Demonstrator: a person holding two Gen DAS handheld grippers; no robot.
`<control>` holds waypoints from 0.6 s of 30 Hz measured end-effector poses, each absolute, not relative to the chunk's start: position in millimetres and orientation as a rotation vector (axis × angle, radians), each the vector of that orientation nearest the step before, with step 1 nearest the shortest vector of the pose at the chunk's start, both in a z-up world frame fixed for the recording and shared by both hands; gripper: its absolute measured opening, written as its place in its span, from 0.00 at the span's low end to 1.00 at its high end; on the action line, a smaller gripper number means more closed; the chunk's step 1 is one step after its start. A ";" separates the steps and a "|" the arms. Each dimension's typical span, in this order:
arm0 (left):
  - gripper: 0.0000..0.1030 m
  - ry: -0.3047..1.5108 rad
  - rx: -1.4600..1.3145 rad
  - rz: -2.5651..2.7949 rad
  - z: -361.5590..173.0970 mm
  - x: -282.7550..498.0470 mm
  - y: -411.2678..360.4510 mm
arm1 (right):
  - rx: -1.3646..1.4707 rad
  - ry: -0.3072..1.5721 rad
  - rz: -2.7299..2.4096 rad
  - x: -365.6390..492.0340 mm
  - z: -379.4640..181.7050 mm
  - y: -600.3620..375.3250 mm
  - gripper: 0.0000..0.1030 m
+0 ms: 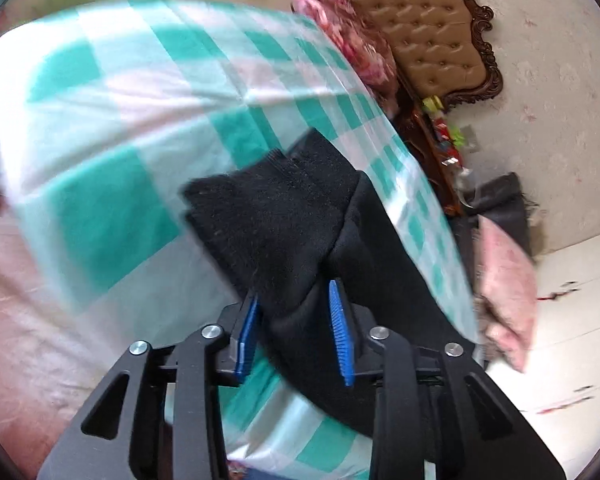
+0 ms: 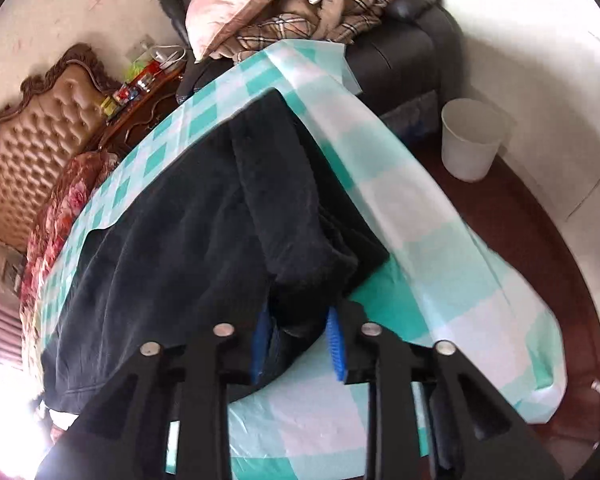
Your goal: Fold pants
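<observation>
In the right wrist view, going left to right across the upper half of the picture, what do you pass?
Tufted brown headboard → cluttered wooden side table → pink pillow → plaid blanket → dark sofa → white bin.

We tilt both grippers downward; the left gripper (image 1: 298, 326) and right gripper (image 2: 300, 342) stand partly parted.
</observation>
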State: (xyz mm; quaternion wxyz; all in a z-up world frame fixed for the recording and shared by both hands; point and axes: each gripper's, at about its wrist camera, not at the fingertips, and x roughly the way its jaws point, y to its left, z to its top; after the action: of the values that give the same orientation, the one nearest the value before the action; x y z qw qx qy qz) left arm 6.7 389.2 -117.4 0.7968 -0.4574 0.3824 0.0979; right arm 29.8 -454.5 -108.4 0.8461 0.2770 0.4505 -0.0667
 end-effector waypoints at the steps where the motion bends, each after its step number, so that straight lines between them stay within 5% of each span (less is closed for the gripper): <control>1: 0.28 0.813 -0.943 0.232 -109.6 -0.3 383.0 | 0.587 0.932 -0.170 20.6 -104.8 -458.3 0.36; 3: 0.31 0.801 -0.862 0.237 -93.9 -16.4 361.2 | 0.522 0.897 -0.294 -1.0 -93.6 -462.6 0.48; 8: 0.34 0.840 -0.975 -0.115 -86.3 -17.6 259.2 | 0.426 0.895 -0.133 -24.5 -81.8 -392.9 0.46; 14: 0.34 1.135 -1.131 -0.465 -138.8 40.4 115.5 | 0.612 1.072 0.206 -3.2 -133.6 -286.1 0.44; 18: 0.34 1.173 -1.161 -0.456 -152.1 55.2 95.0 | 0.652 1.110 0.281 2.7 -145.1 -252.0 0.44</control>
State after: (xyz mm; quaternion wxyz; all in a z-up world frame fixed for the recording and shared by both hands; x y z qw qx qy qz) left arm 55.2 95.0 -152.1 0.6554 -0.5122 0.5172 -0.2012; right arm 2.7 -252.0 -145.1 0.7907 0.3028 0.5157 0.1308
